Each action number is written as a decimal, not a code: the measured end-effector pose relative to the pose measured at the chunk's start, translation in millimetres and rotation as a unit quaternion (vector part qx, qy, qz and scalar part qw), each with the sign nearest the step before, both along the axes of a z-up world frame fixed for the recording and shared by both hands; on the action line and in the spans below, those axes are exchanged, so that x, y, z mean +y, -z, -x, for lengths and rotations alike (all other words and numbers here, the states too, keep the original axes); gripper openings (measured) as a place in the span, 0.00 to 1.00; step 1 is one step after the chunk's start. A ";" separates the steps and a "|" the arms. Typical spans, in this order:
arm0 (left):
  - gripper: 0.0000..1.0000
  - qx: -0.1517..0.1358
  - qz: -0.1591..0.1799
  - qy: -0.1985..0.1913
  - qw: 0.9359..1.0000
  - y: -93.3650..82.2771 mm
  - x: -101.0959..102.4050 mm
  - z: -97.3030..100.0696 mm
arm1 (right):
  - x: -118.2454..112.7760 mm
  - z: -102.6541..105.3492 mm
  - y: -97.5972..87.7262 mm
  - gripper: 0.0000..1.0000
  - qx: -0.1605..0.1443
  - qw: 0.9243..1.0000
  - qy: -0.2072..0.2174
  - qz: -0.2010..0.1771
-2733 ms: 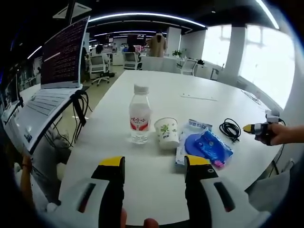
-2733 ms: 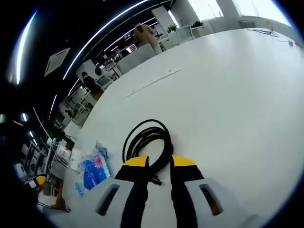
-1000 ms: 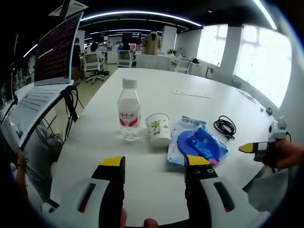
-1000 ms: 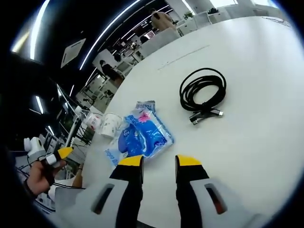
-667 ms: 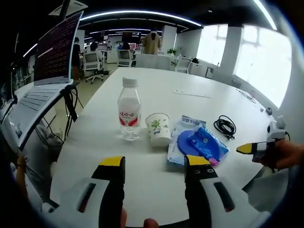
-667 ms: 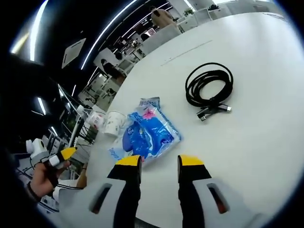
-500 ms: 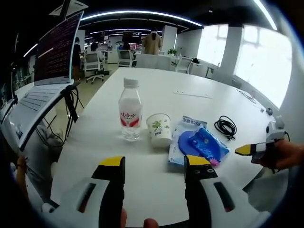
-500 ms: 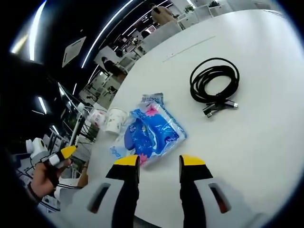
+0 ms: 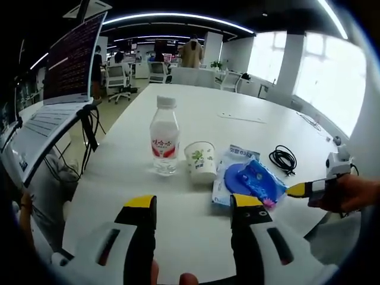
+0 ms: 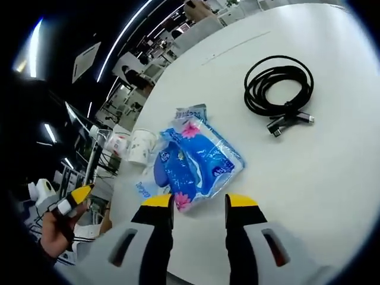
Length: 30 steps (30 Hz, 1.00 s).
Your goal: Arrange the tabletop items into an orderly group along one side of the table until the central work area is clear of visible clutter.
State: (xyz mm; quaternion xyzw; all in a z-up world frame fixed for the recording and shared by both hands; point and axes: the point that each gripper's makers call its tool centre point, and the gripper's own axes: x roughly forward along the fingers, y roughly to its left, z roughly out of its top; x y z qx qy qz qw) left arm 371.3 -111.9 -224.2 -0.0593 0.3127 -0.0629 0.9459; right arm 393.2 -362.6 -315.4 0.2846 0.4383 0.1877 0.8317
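— How are the grippers held?

— The left gripper (image 9: 193,205) is seen with jaws parted and nothing between them. The right gripper (image 10: 198,205) is likewise parted and empty, just short of the blue wipes packet (image 10: 195,164).

— And the items?

— On the white table (image 9: 196,116) a water bottle (image 9: 164,144) is stood at 11 o'clock of the paper cup (image 9: 201,161) (packet at its 3 o'clock); the coiled black cable (image 10: 280,89) is found at 2 o'clock, apart.
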 end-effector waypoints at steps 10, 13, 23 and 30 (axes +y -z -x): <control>0.49 -0.003 0.000 0.000 1.000 -2.9 3.0 -4.5 | 7.3 0.7 10.9 0.21 0.020 1.000 -0.011 0.017; 0.49 -0.002 0.000 0.002 1.000 -2.5 2.7 -5.2 | 10.0 2.8 10.4 0.12 0.027 1.000 -0.007 0.005; 0.49 0.001 -0.001 0.002 1.000 -0.1 3.6 -3.9 | -4.4 0.8 8.0 0.00 0.010 1.000 0.001 0.019; 0.49 -0.001 -0.004 0.006 1.000 -1.7 1.6 -4.3 | -15.2 1.5 4.8 0.00 0.004 1.000 0.008 0.022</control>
